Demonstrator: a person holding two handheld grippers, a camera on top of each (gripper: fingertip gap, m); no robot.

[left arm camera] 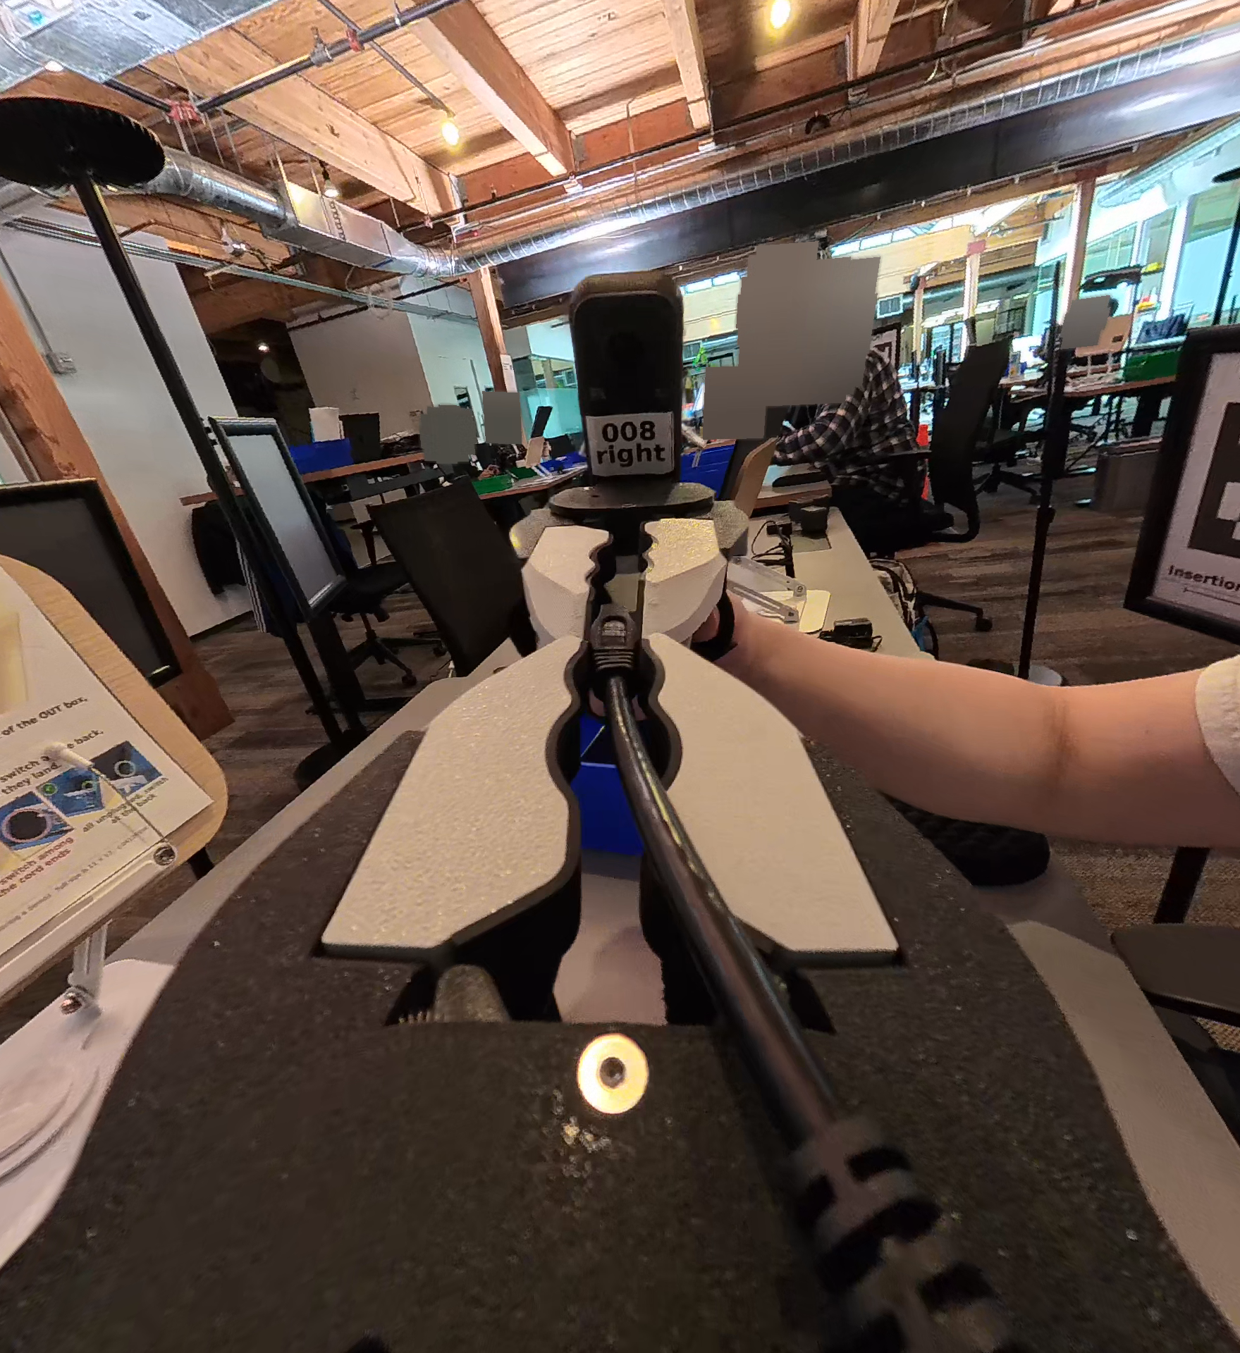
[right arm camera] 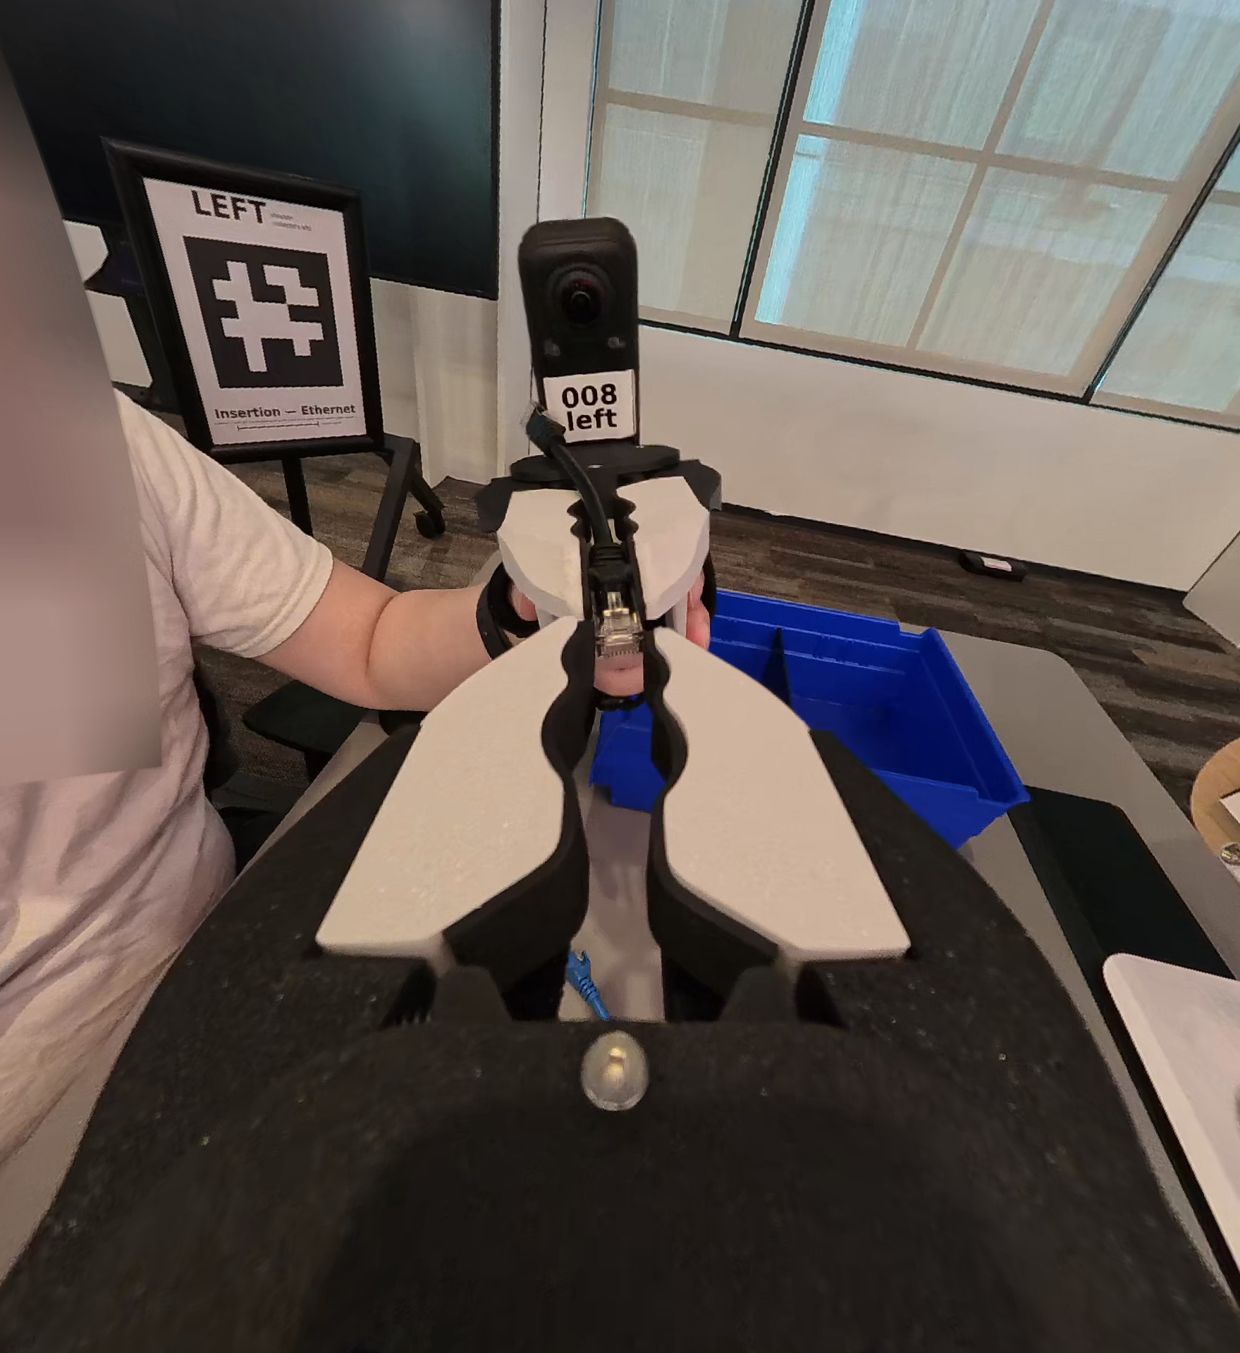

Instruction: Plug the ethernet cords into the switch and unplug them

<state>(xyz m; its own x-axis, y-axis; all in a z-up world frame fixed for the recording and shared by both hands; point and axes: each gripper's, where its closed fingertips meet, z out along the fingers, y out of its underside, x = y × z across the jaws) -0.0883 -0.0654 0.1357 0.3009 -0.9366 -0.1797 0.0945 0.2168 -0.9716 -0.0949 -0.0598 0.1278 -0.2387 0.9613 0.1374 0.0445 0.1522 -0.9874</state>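
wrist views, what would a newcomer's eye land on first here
The black ethernet cord stands out first, its plug held up in mid-air between the two grippers, which point at each other tip to tip. Behind them a bright blue bin sits on the table, and framed marker signs stand at the sides.

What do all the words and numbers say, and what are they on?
I won't repeat writing; these things carry it.
White sticker on the black camera: short printed label.
Black-framed white sign with a black-and-white marker: printed words.
Laminated instruction sheet on the wooden stand: small print.
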